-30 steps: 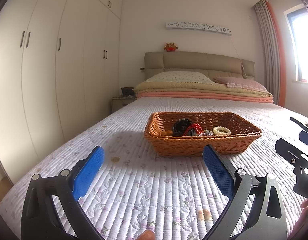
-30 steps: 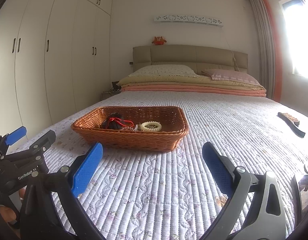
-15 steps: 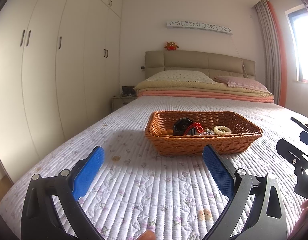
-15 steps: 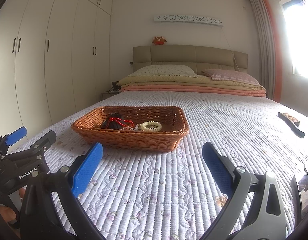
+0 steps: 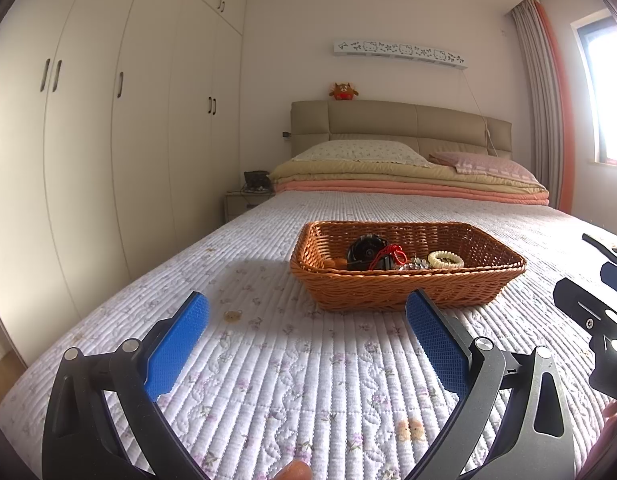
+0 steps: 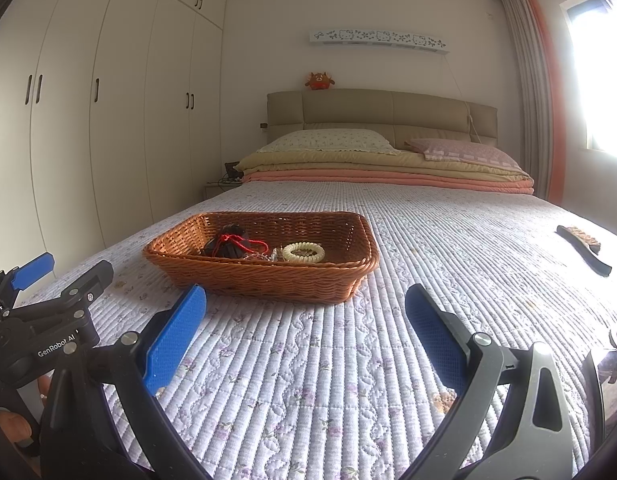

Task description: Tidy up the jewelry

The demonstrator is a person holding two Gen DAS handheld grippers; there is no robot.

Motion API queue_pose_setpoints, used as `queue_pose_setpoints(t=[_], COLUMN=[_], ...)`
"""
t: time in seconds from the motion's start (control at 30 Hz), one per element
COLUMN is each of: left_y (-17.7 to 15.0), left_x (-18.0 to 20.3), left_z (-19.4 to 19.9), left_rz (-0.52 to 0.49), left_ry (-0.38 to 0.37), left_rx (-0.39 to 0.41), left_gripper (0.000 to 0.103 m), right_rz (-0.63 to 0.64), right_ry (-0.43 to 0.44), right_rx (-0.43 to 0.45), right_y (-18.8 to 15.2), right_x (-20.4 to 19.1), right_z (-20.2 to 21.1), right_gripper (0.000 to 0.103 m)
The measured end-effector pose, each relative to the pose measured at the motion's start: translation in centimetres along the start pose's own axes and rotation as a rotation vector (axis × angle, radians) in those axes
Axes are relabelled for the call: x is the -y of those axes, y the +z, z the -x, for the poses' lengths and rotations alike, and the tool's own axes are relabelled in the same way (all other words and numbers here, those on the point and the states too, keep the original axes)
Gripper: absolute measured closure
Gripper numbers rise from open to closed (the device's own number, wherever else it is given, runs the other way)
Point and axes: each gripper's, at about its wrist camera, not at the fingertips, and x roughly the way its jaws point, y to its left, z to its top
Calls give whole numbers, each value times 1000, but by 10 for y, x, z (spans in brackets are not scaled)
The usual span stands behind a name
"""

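Observation:
A brown wicker basket (image 5: 408,286) (image 6: 264,276) sits on the quilted bed. It holds a black pouch with a red cord (image 5: 382,256) (image 6: 232,244), a cream bead bracelet (image 5: 445,259) (image 6: 303,252), a small silvery piece (image 5: 416,265) and something orange (image 5: 336,263). My left gripper (image 5: 306,304) is open and empty, short of the basket's near wall. My right gripper (image 6: 306,296) is open and empty, just short of the basket's near right corner. Each gripper shows at the edge of the other's view.
A dark brush (image 6: 584,248) lies on the bed at the right. Folded blankets and pillows (image 6: 388,160) lie by the headboard. White wardrobes (image 5: 108,120) line the left wall. A nightstand (image 5: 244,200) stands beside the bed.
Both views have crept very slightly; the basket sits almost where it was. Both grippers stay open and empty.

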Motion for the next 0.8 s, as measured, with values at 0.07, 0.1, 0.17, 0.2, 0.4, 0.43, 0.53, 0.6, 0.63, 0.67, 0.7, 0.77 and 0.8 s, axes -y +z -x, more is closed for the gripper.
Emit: queue_pose_setpoints(t=[0.07, 0.1, 0.17, 0.2, 0.4, 0.43, 0.53, 0.6, 0.63, 0.67, 0.7, 0.77, 0.8], left_y=[0, 0, 0, 0, 0, 0, 0, 0, 0, 0, 0, 0, 0], left_x=[0, 0, -1, 0, 0, 0, 0, 0, 0, 0, 0, -1, -1], left_z=[0, 0, 0, 0, 0, -1, 0, 0, 0, -1, -1, 0, -1], left_rz=[0, 0, 1, 0, 2, 2, 1, 1, 1, 1, 1, 2, 3], left_ry=[0, 0, -1, -1, -1, -1, 0, 0, 0, 0, 0, 1, 1], left_rx=[0, 0, -1, -2, -5, -5, -5, -4, -5, -5, -5, -5, -5], left_gripper=[7, 7, 7, 7, 7, 7, 7, 7, 7, 7, 7, 7, 7], right_rz=[0, 0, 0, 1, 2, 3, 4, 5, 5, 5, 6, 6, 6], right_ry=[0, 0, 0, 0, 0, 1, 3, 5, 5, 6, 6, 6, 6], right_rx=[0, 0, 0, 0, -3, -4, -2, -3, -4, -3, -3, -2, -3], right_y=[0, 0, 0, 0, 0, 0, 0, -1, -1, -1, -1, -1, -1], right_x=[0, 0, 0, 0, -1, 0, 0, 1, 1, 1, 2, 2, 2], right_z=[0, 0, 0, 0, 0, -1, 0, 0, 0, 0, 0, 0, 0], right_gripper=[8, 8, 8, 8, 8, 8, 8, 8, 8, 8, 8, 8, 8])
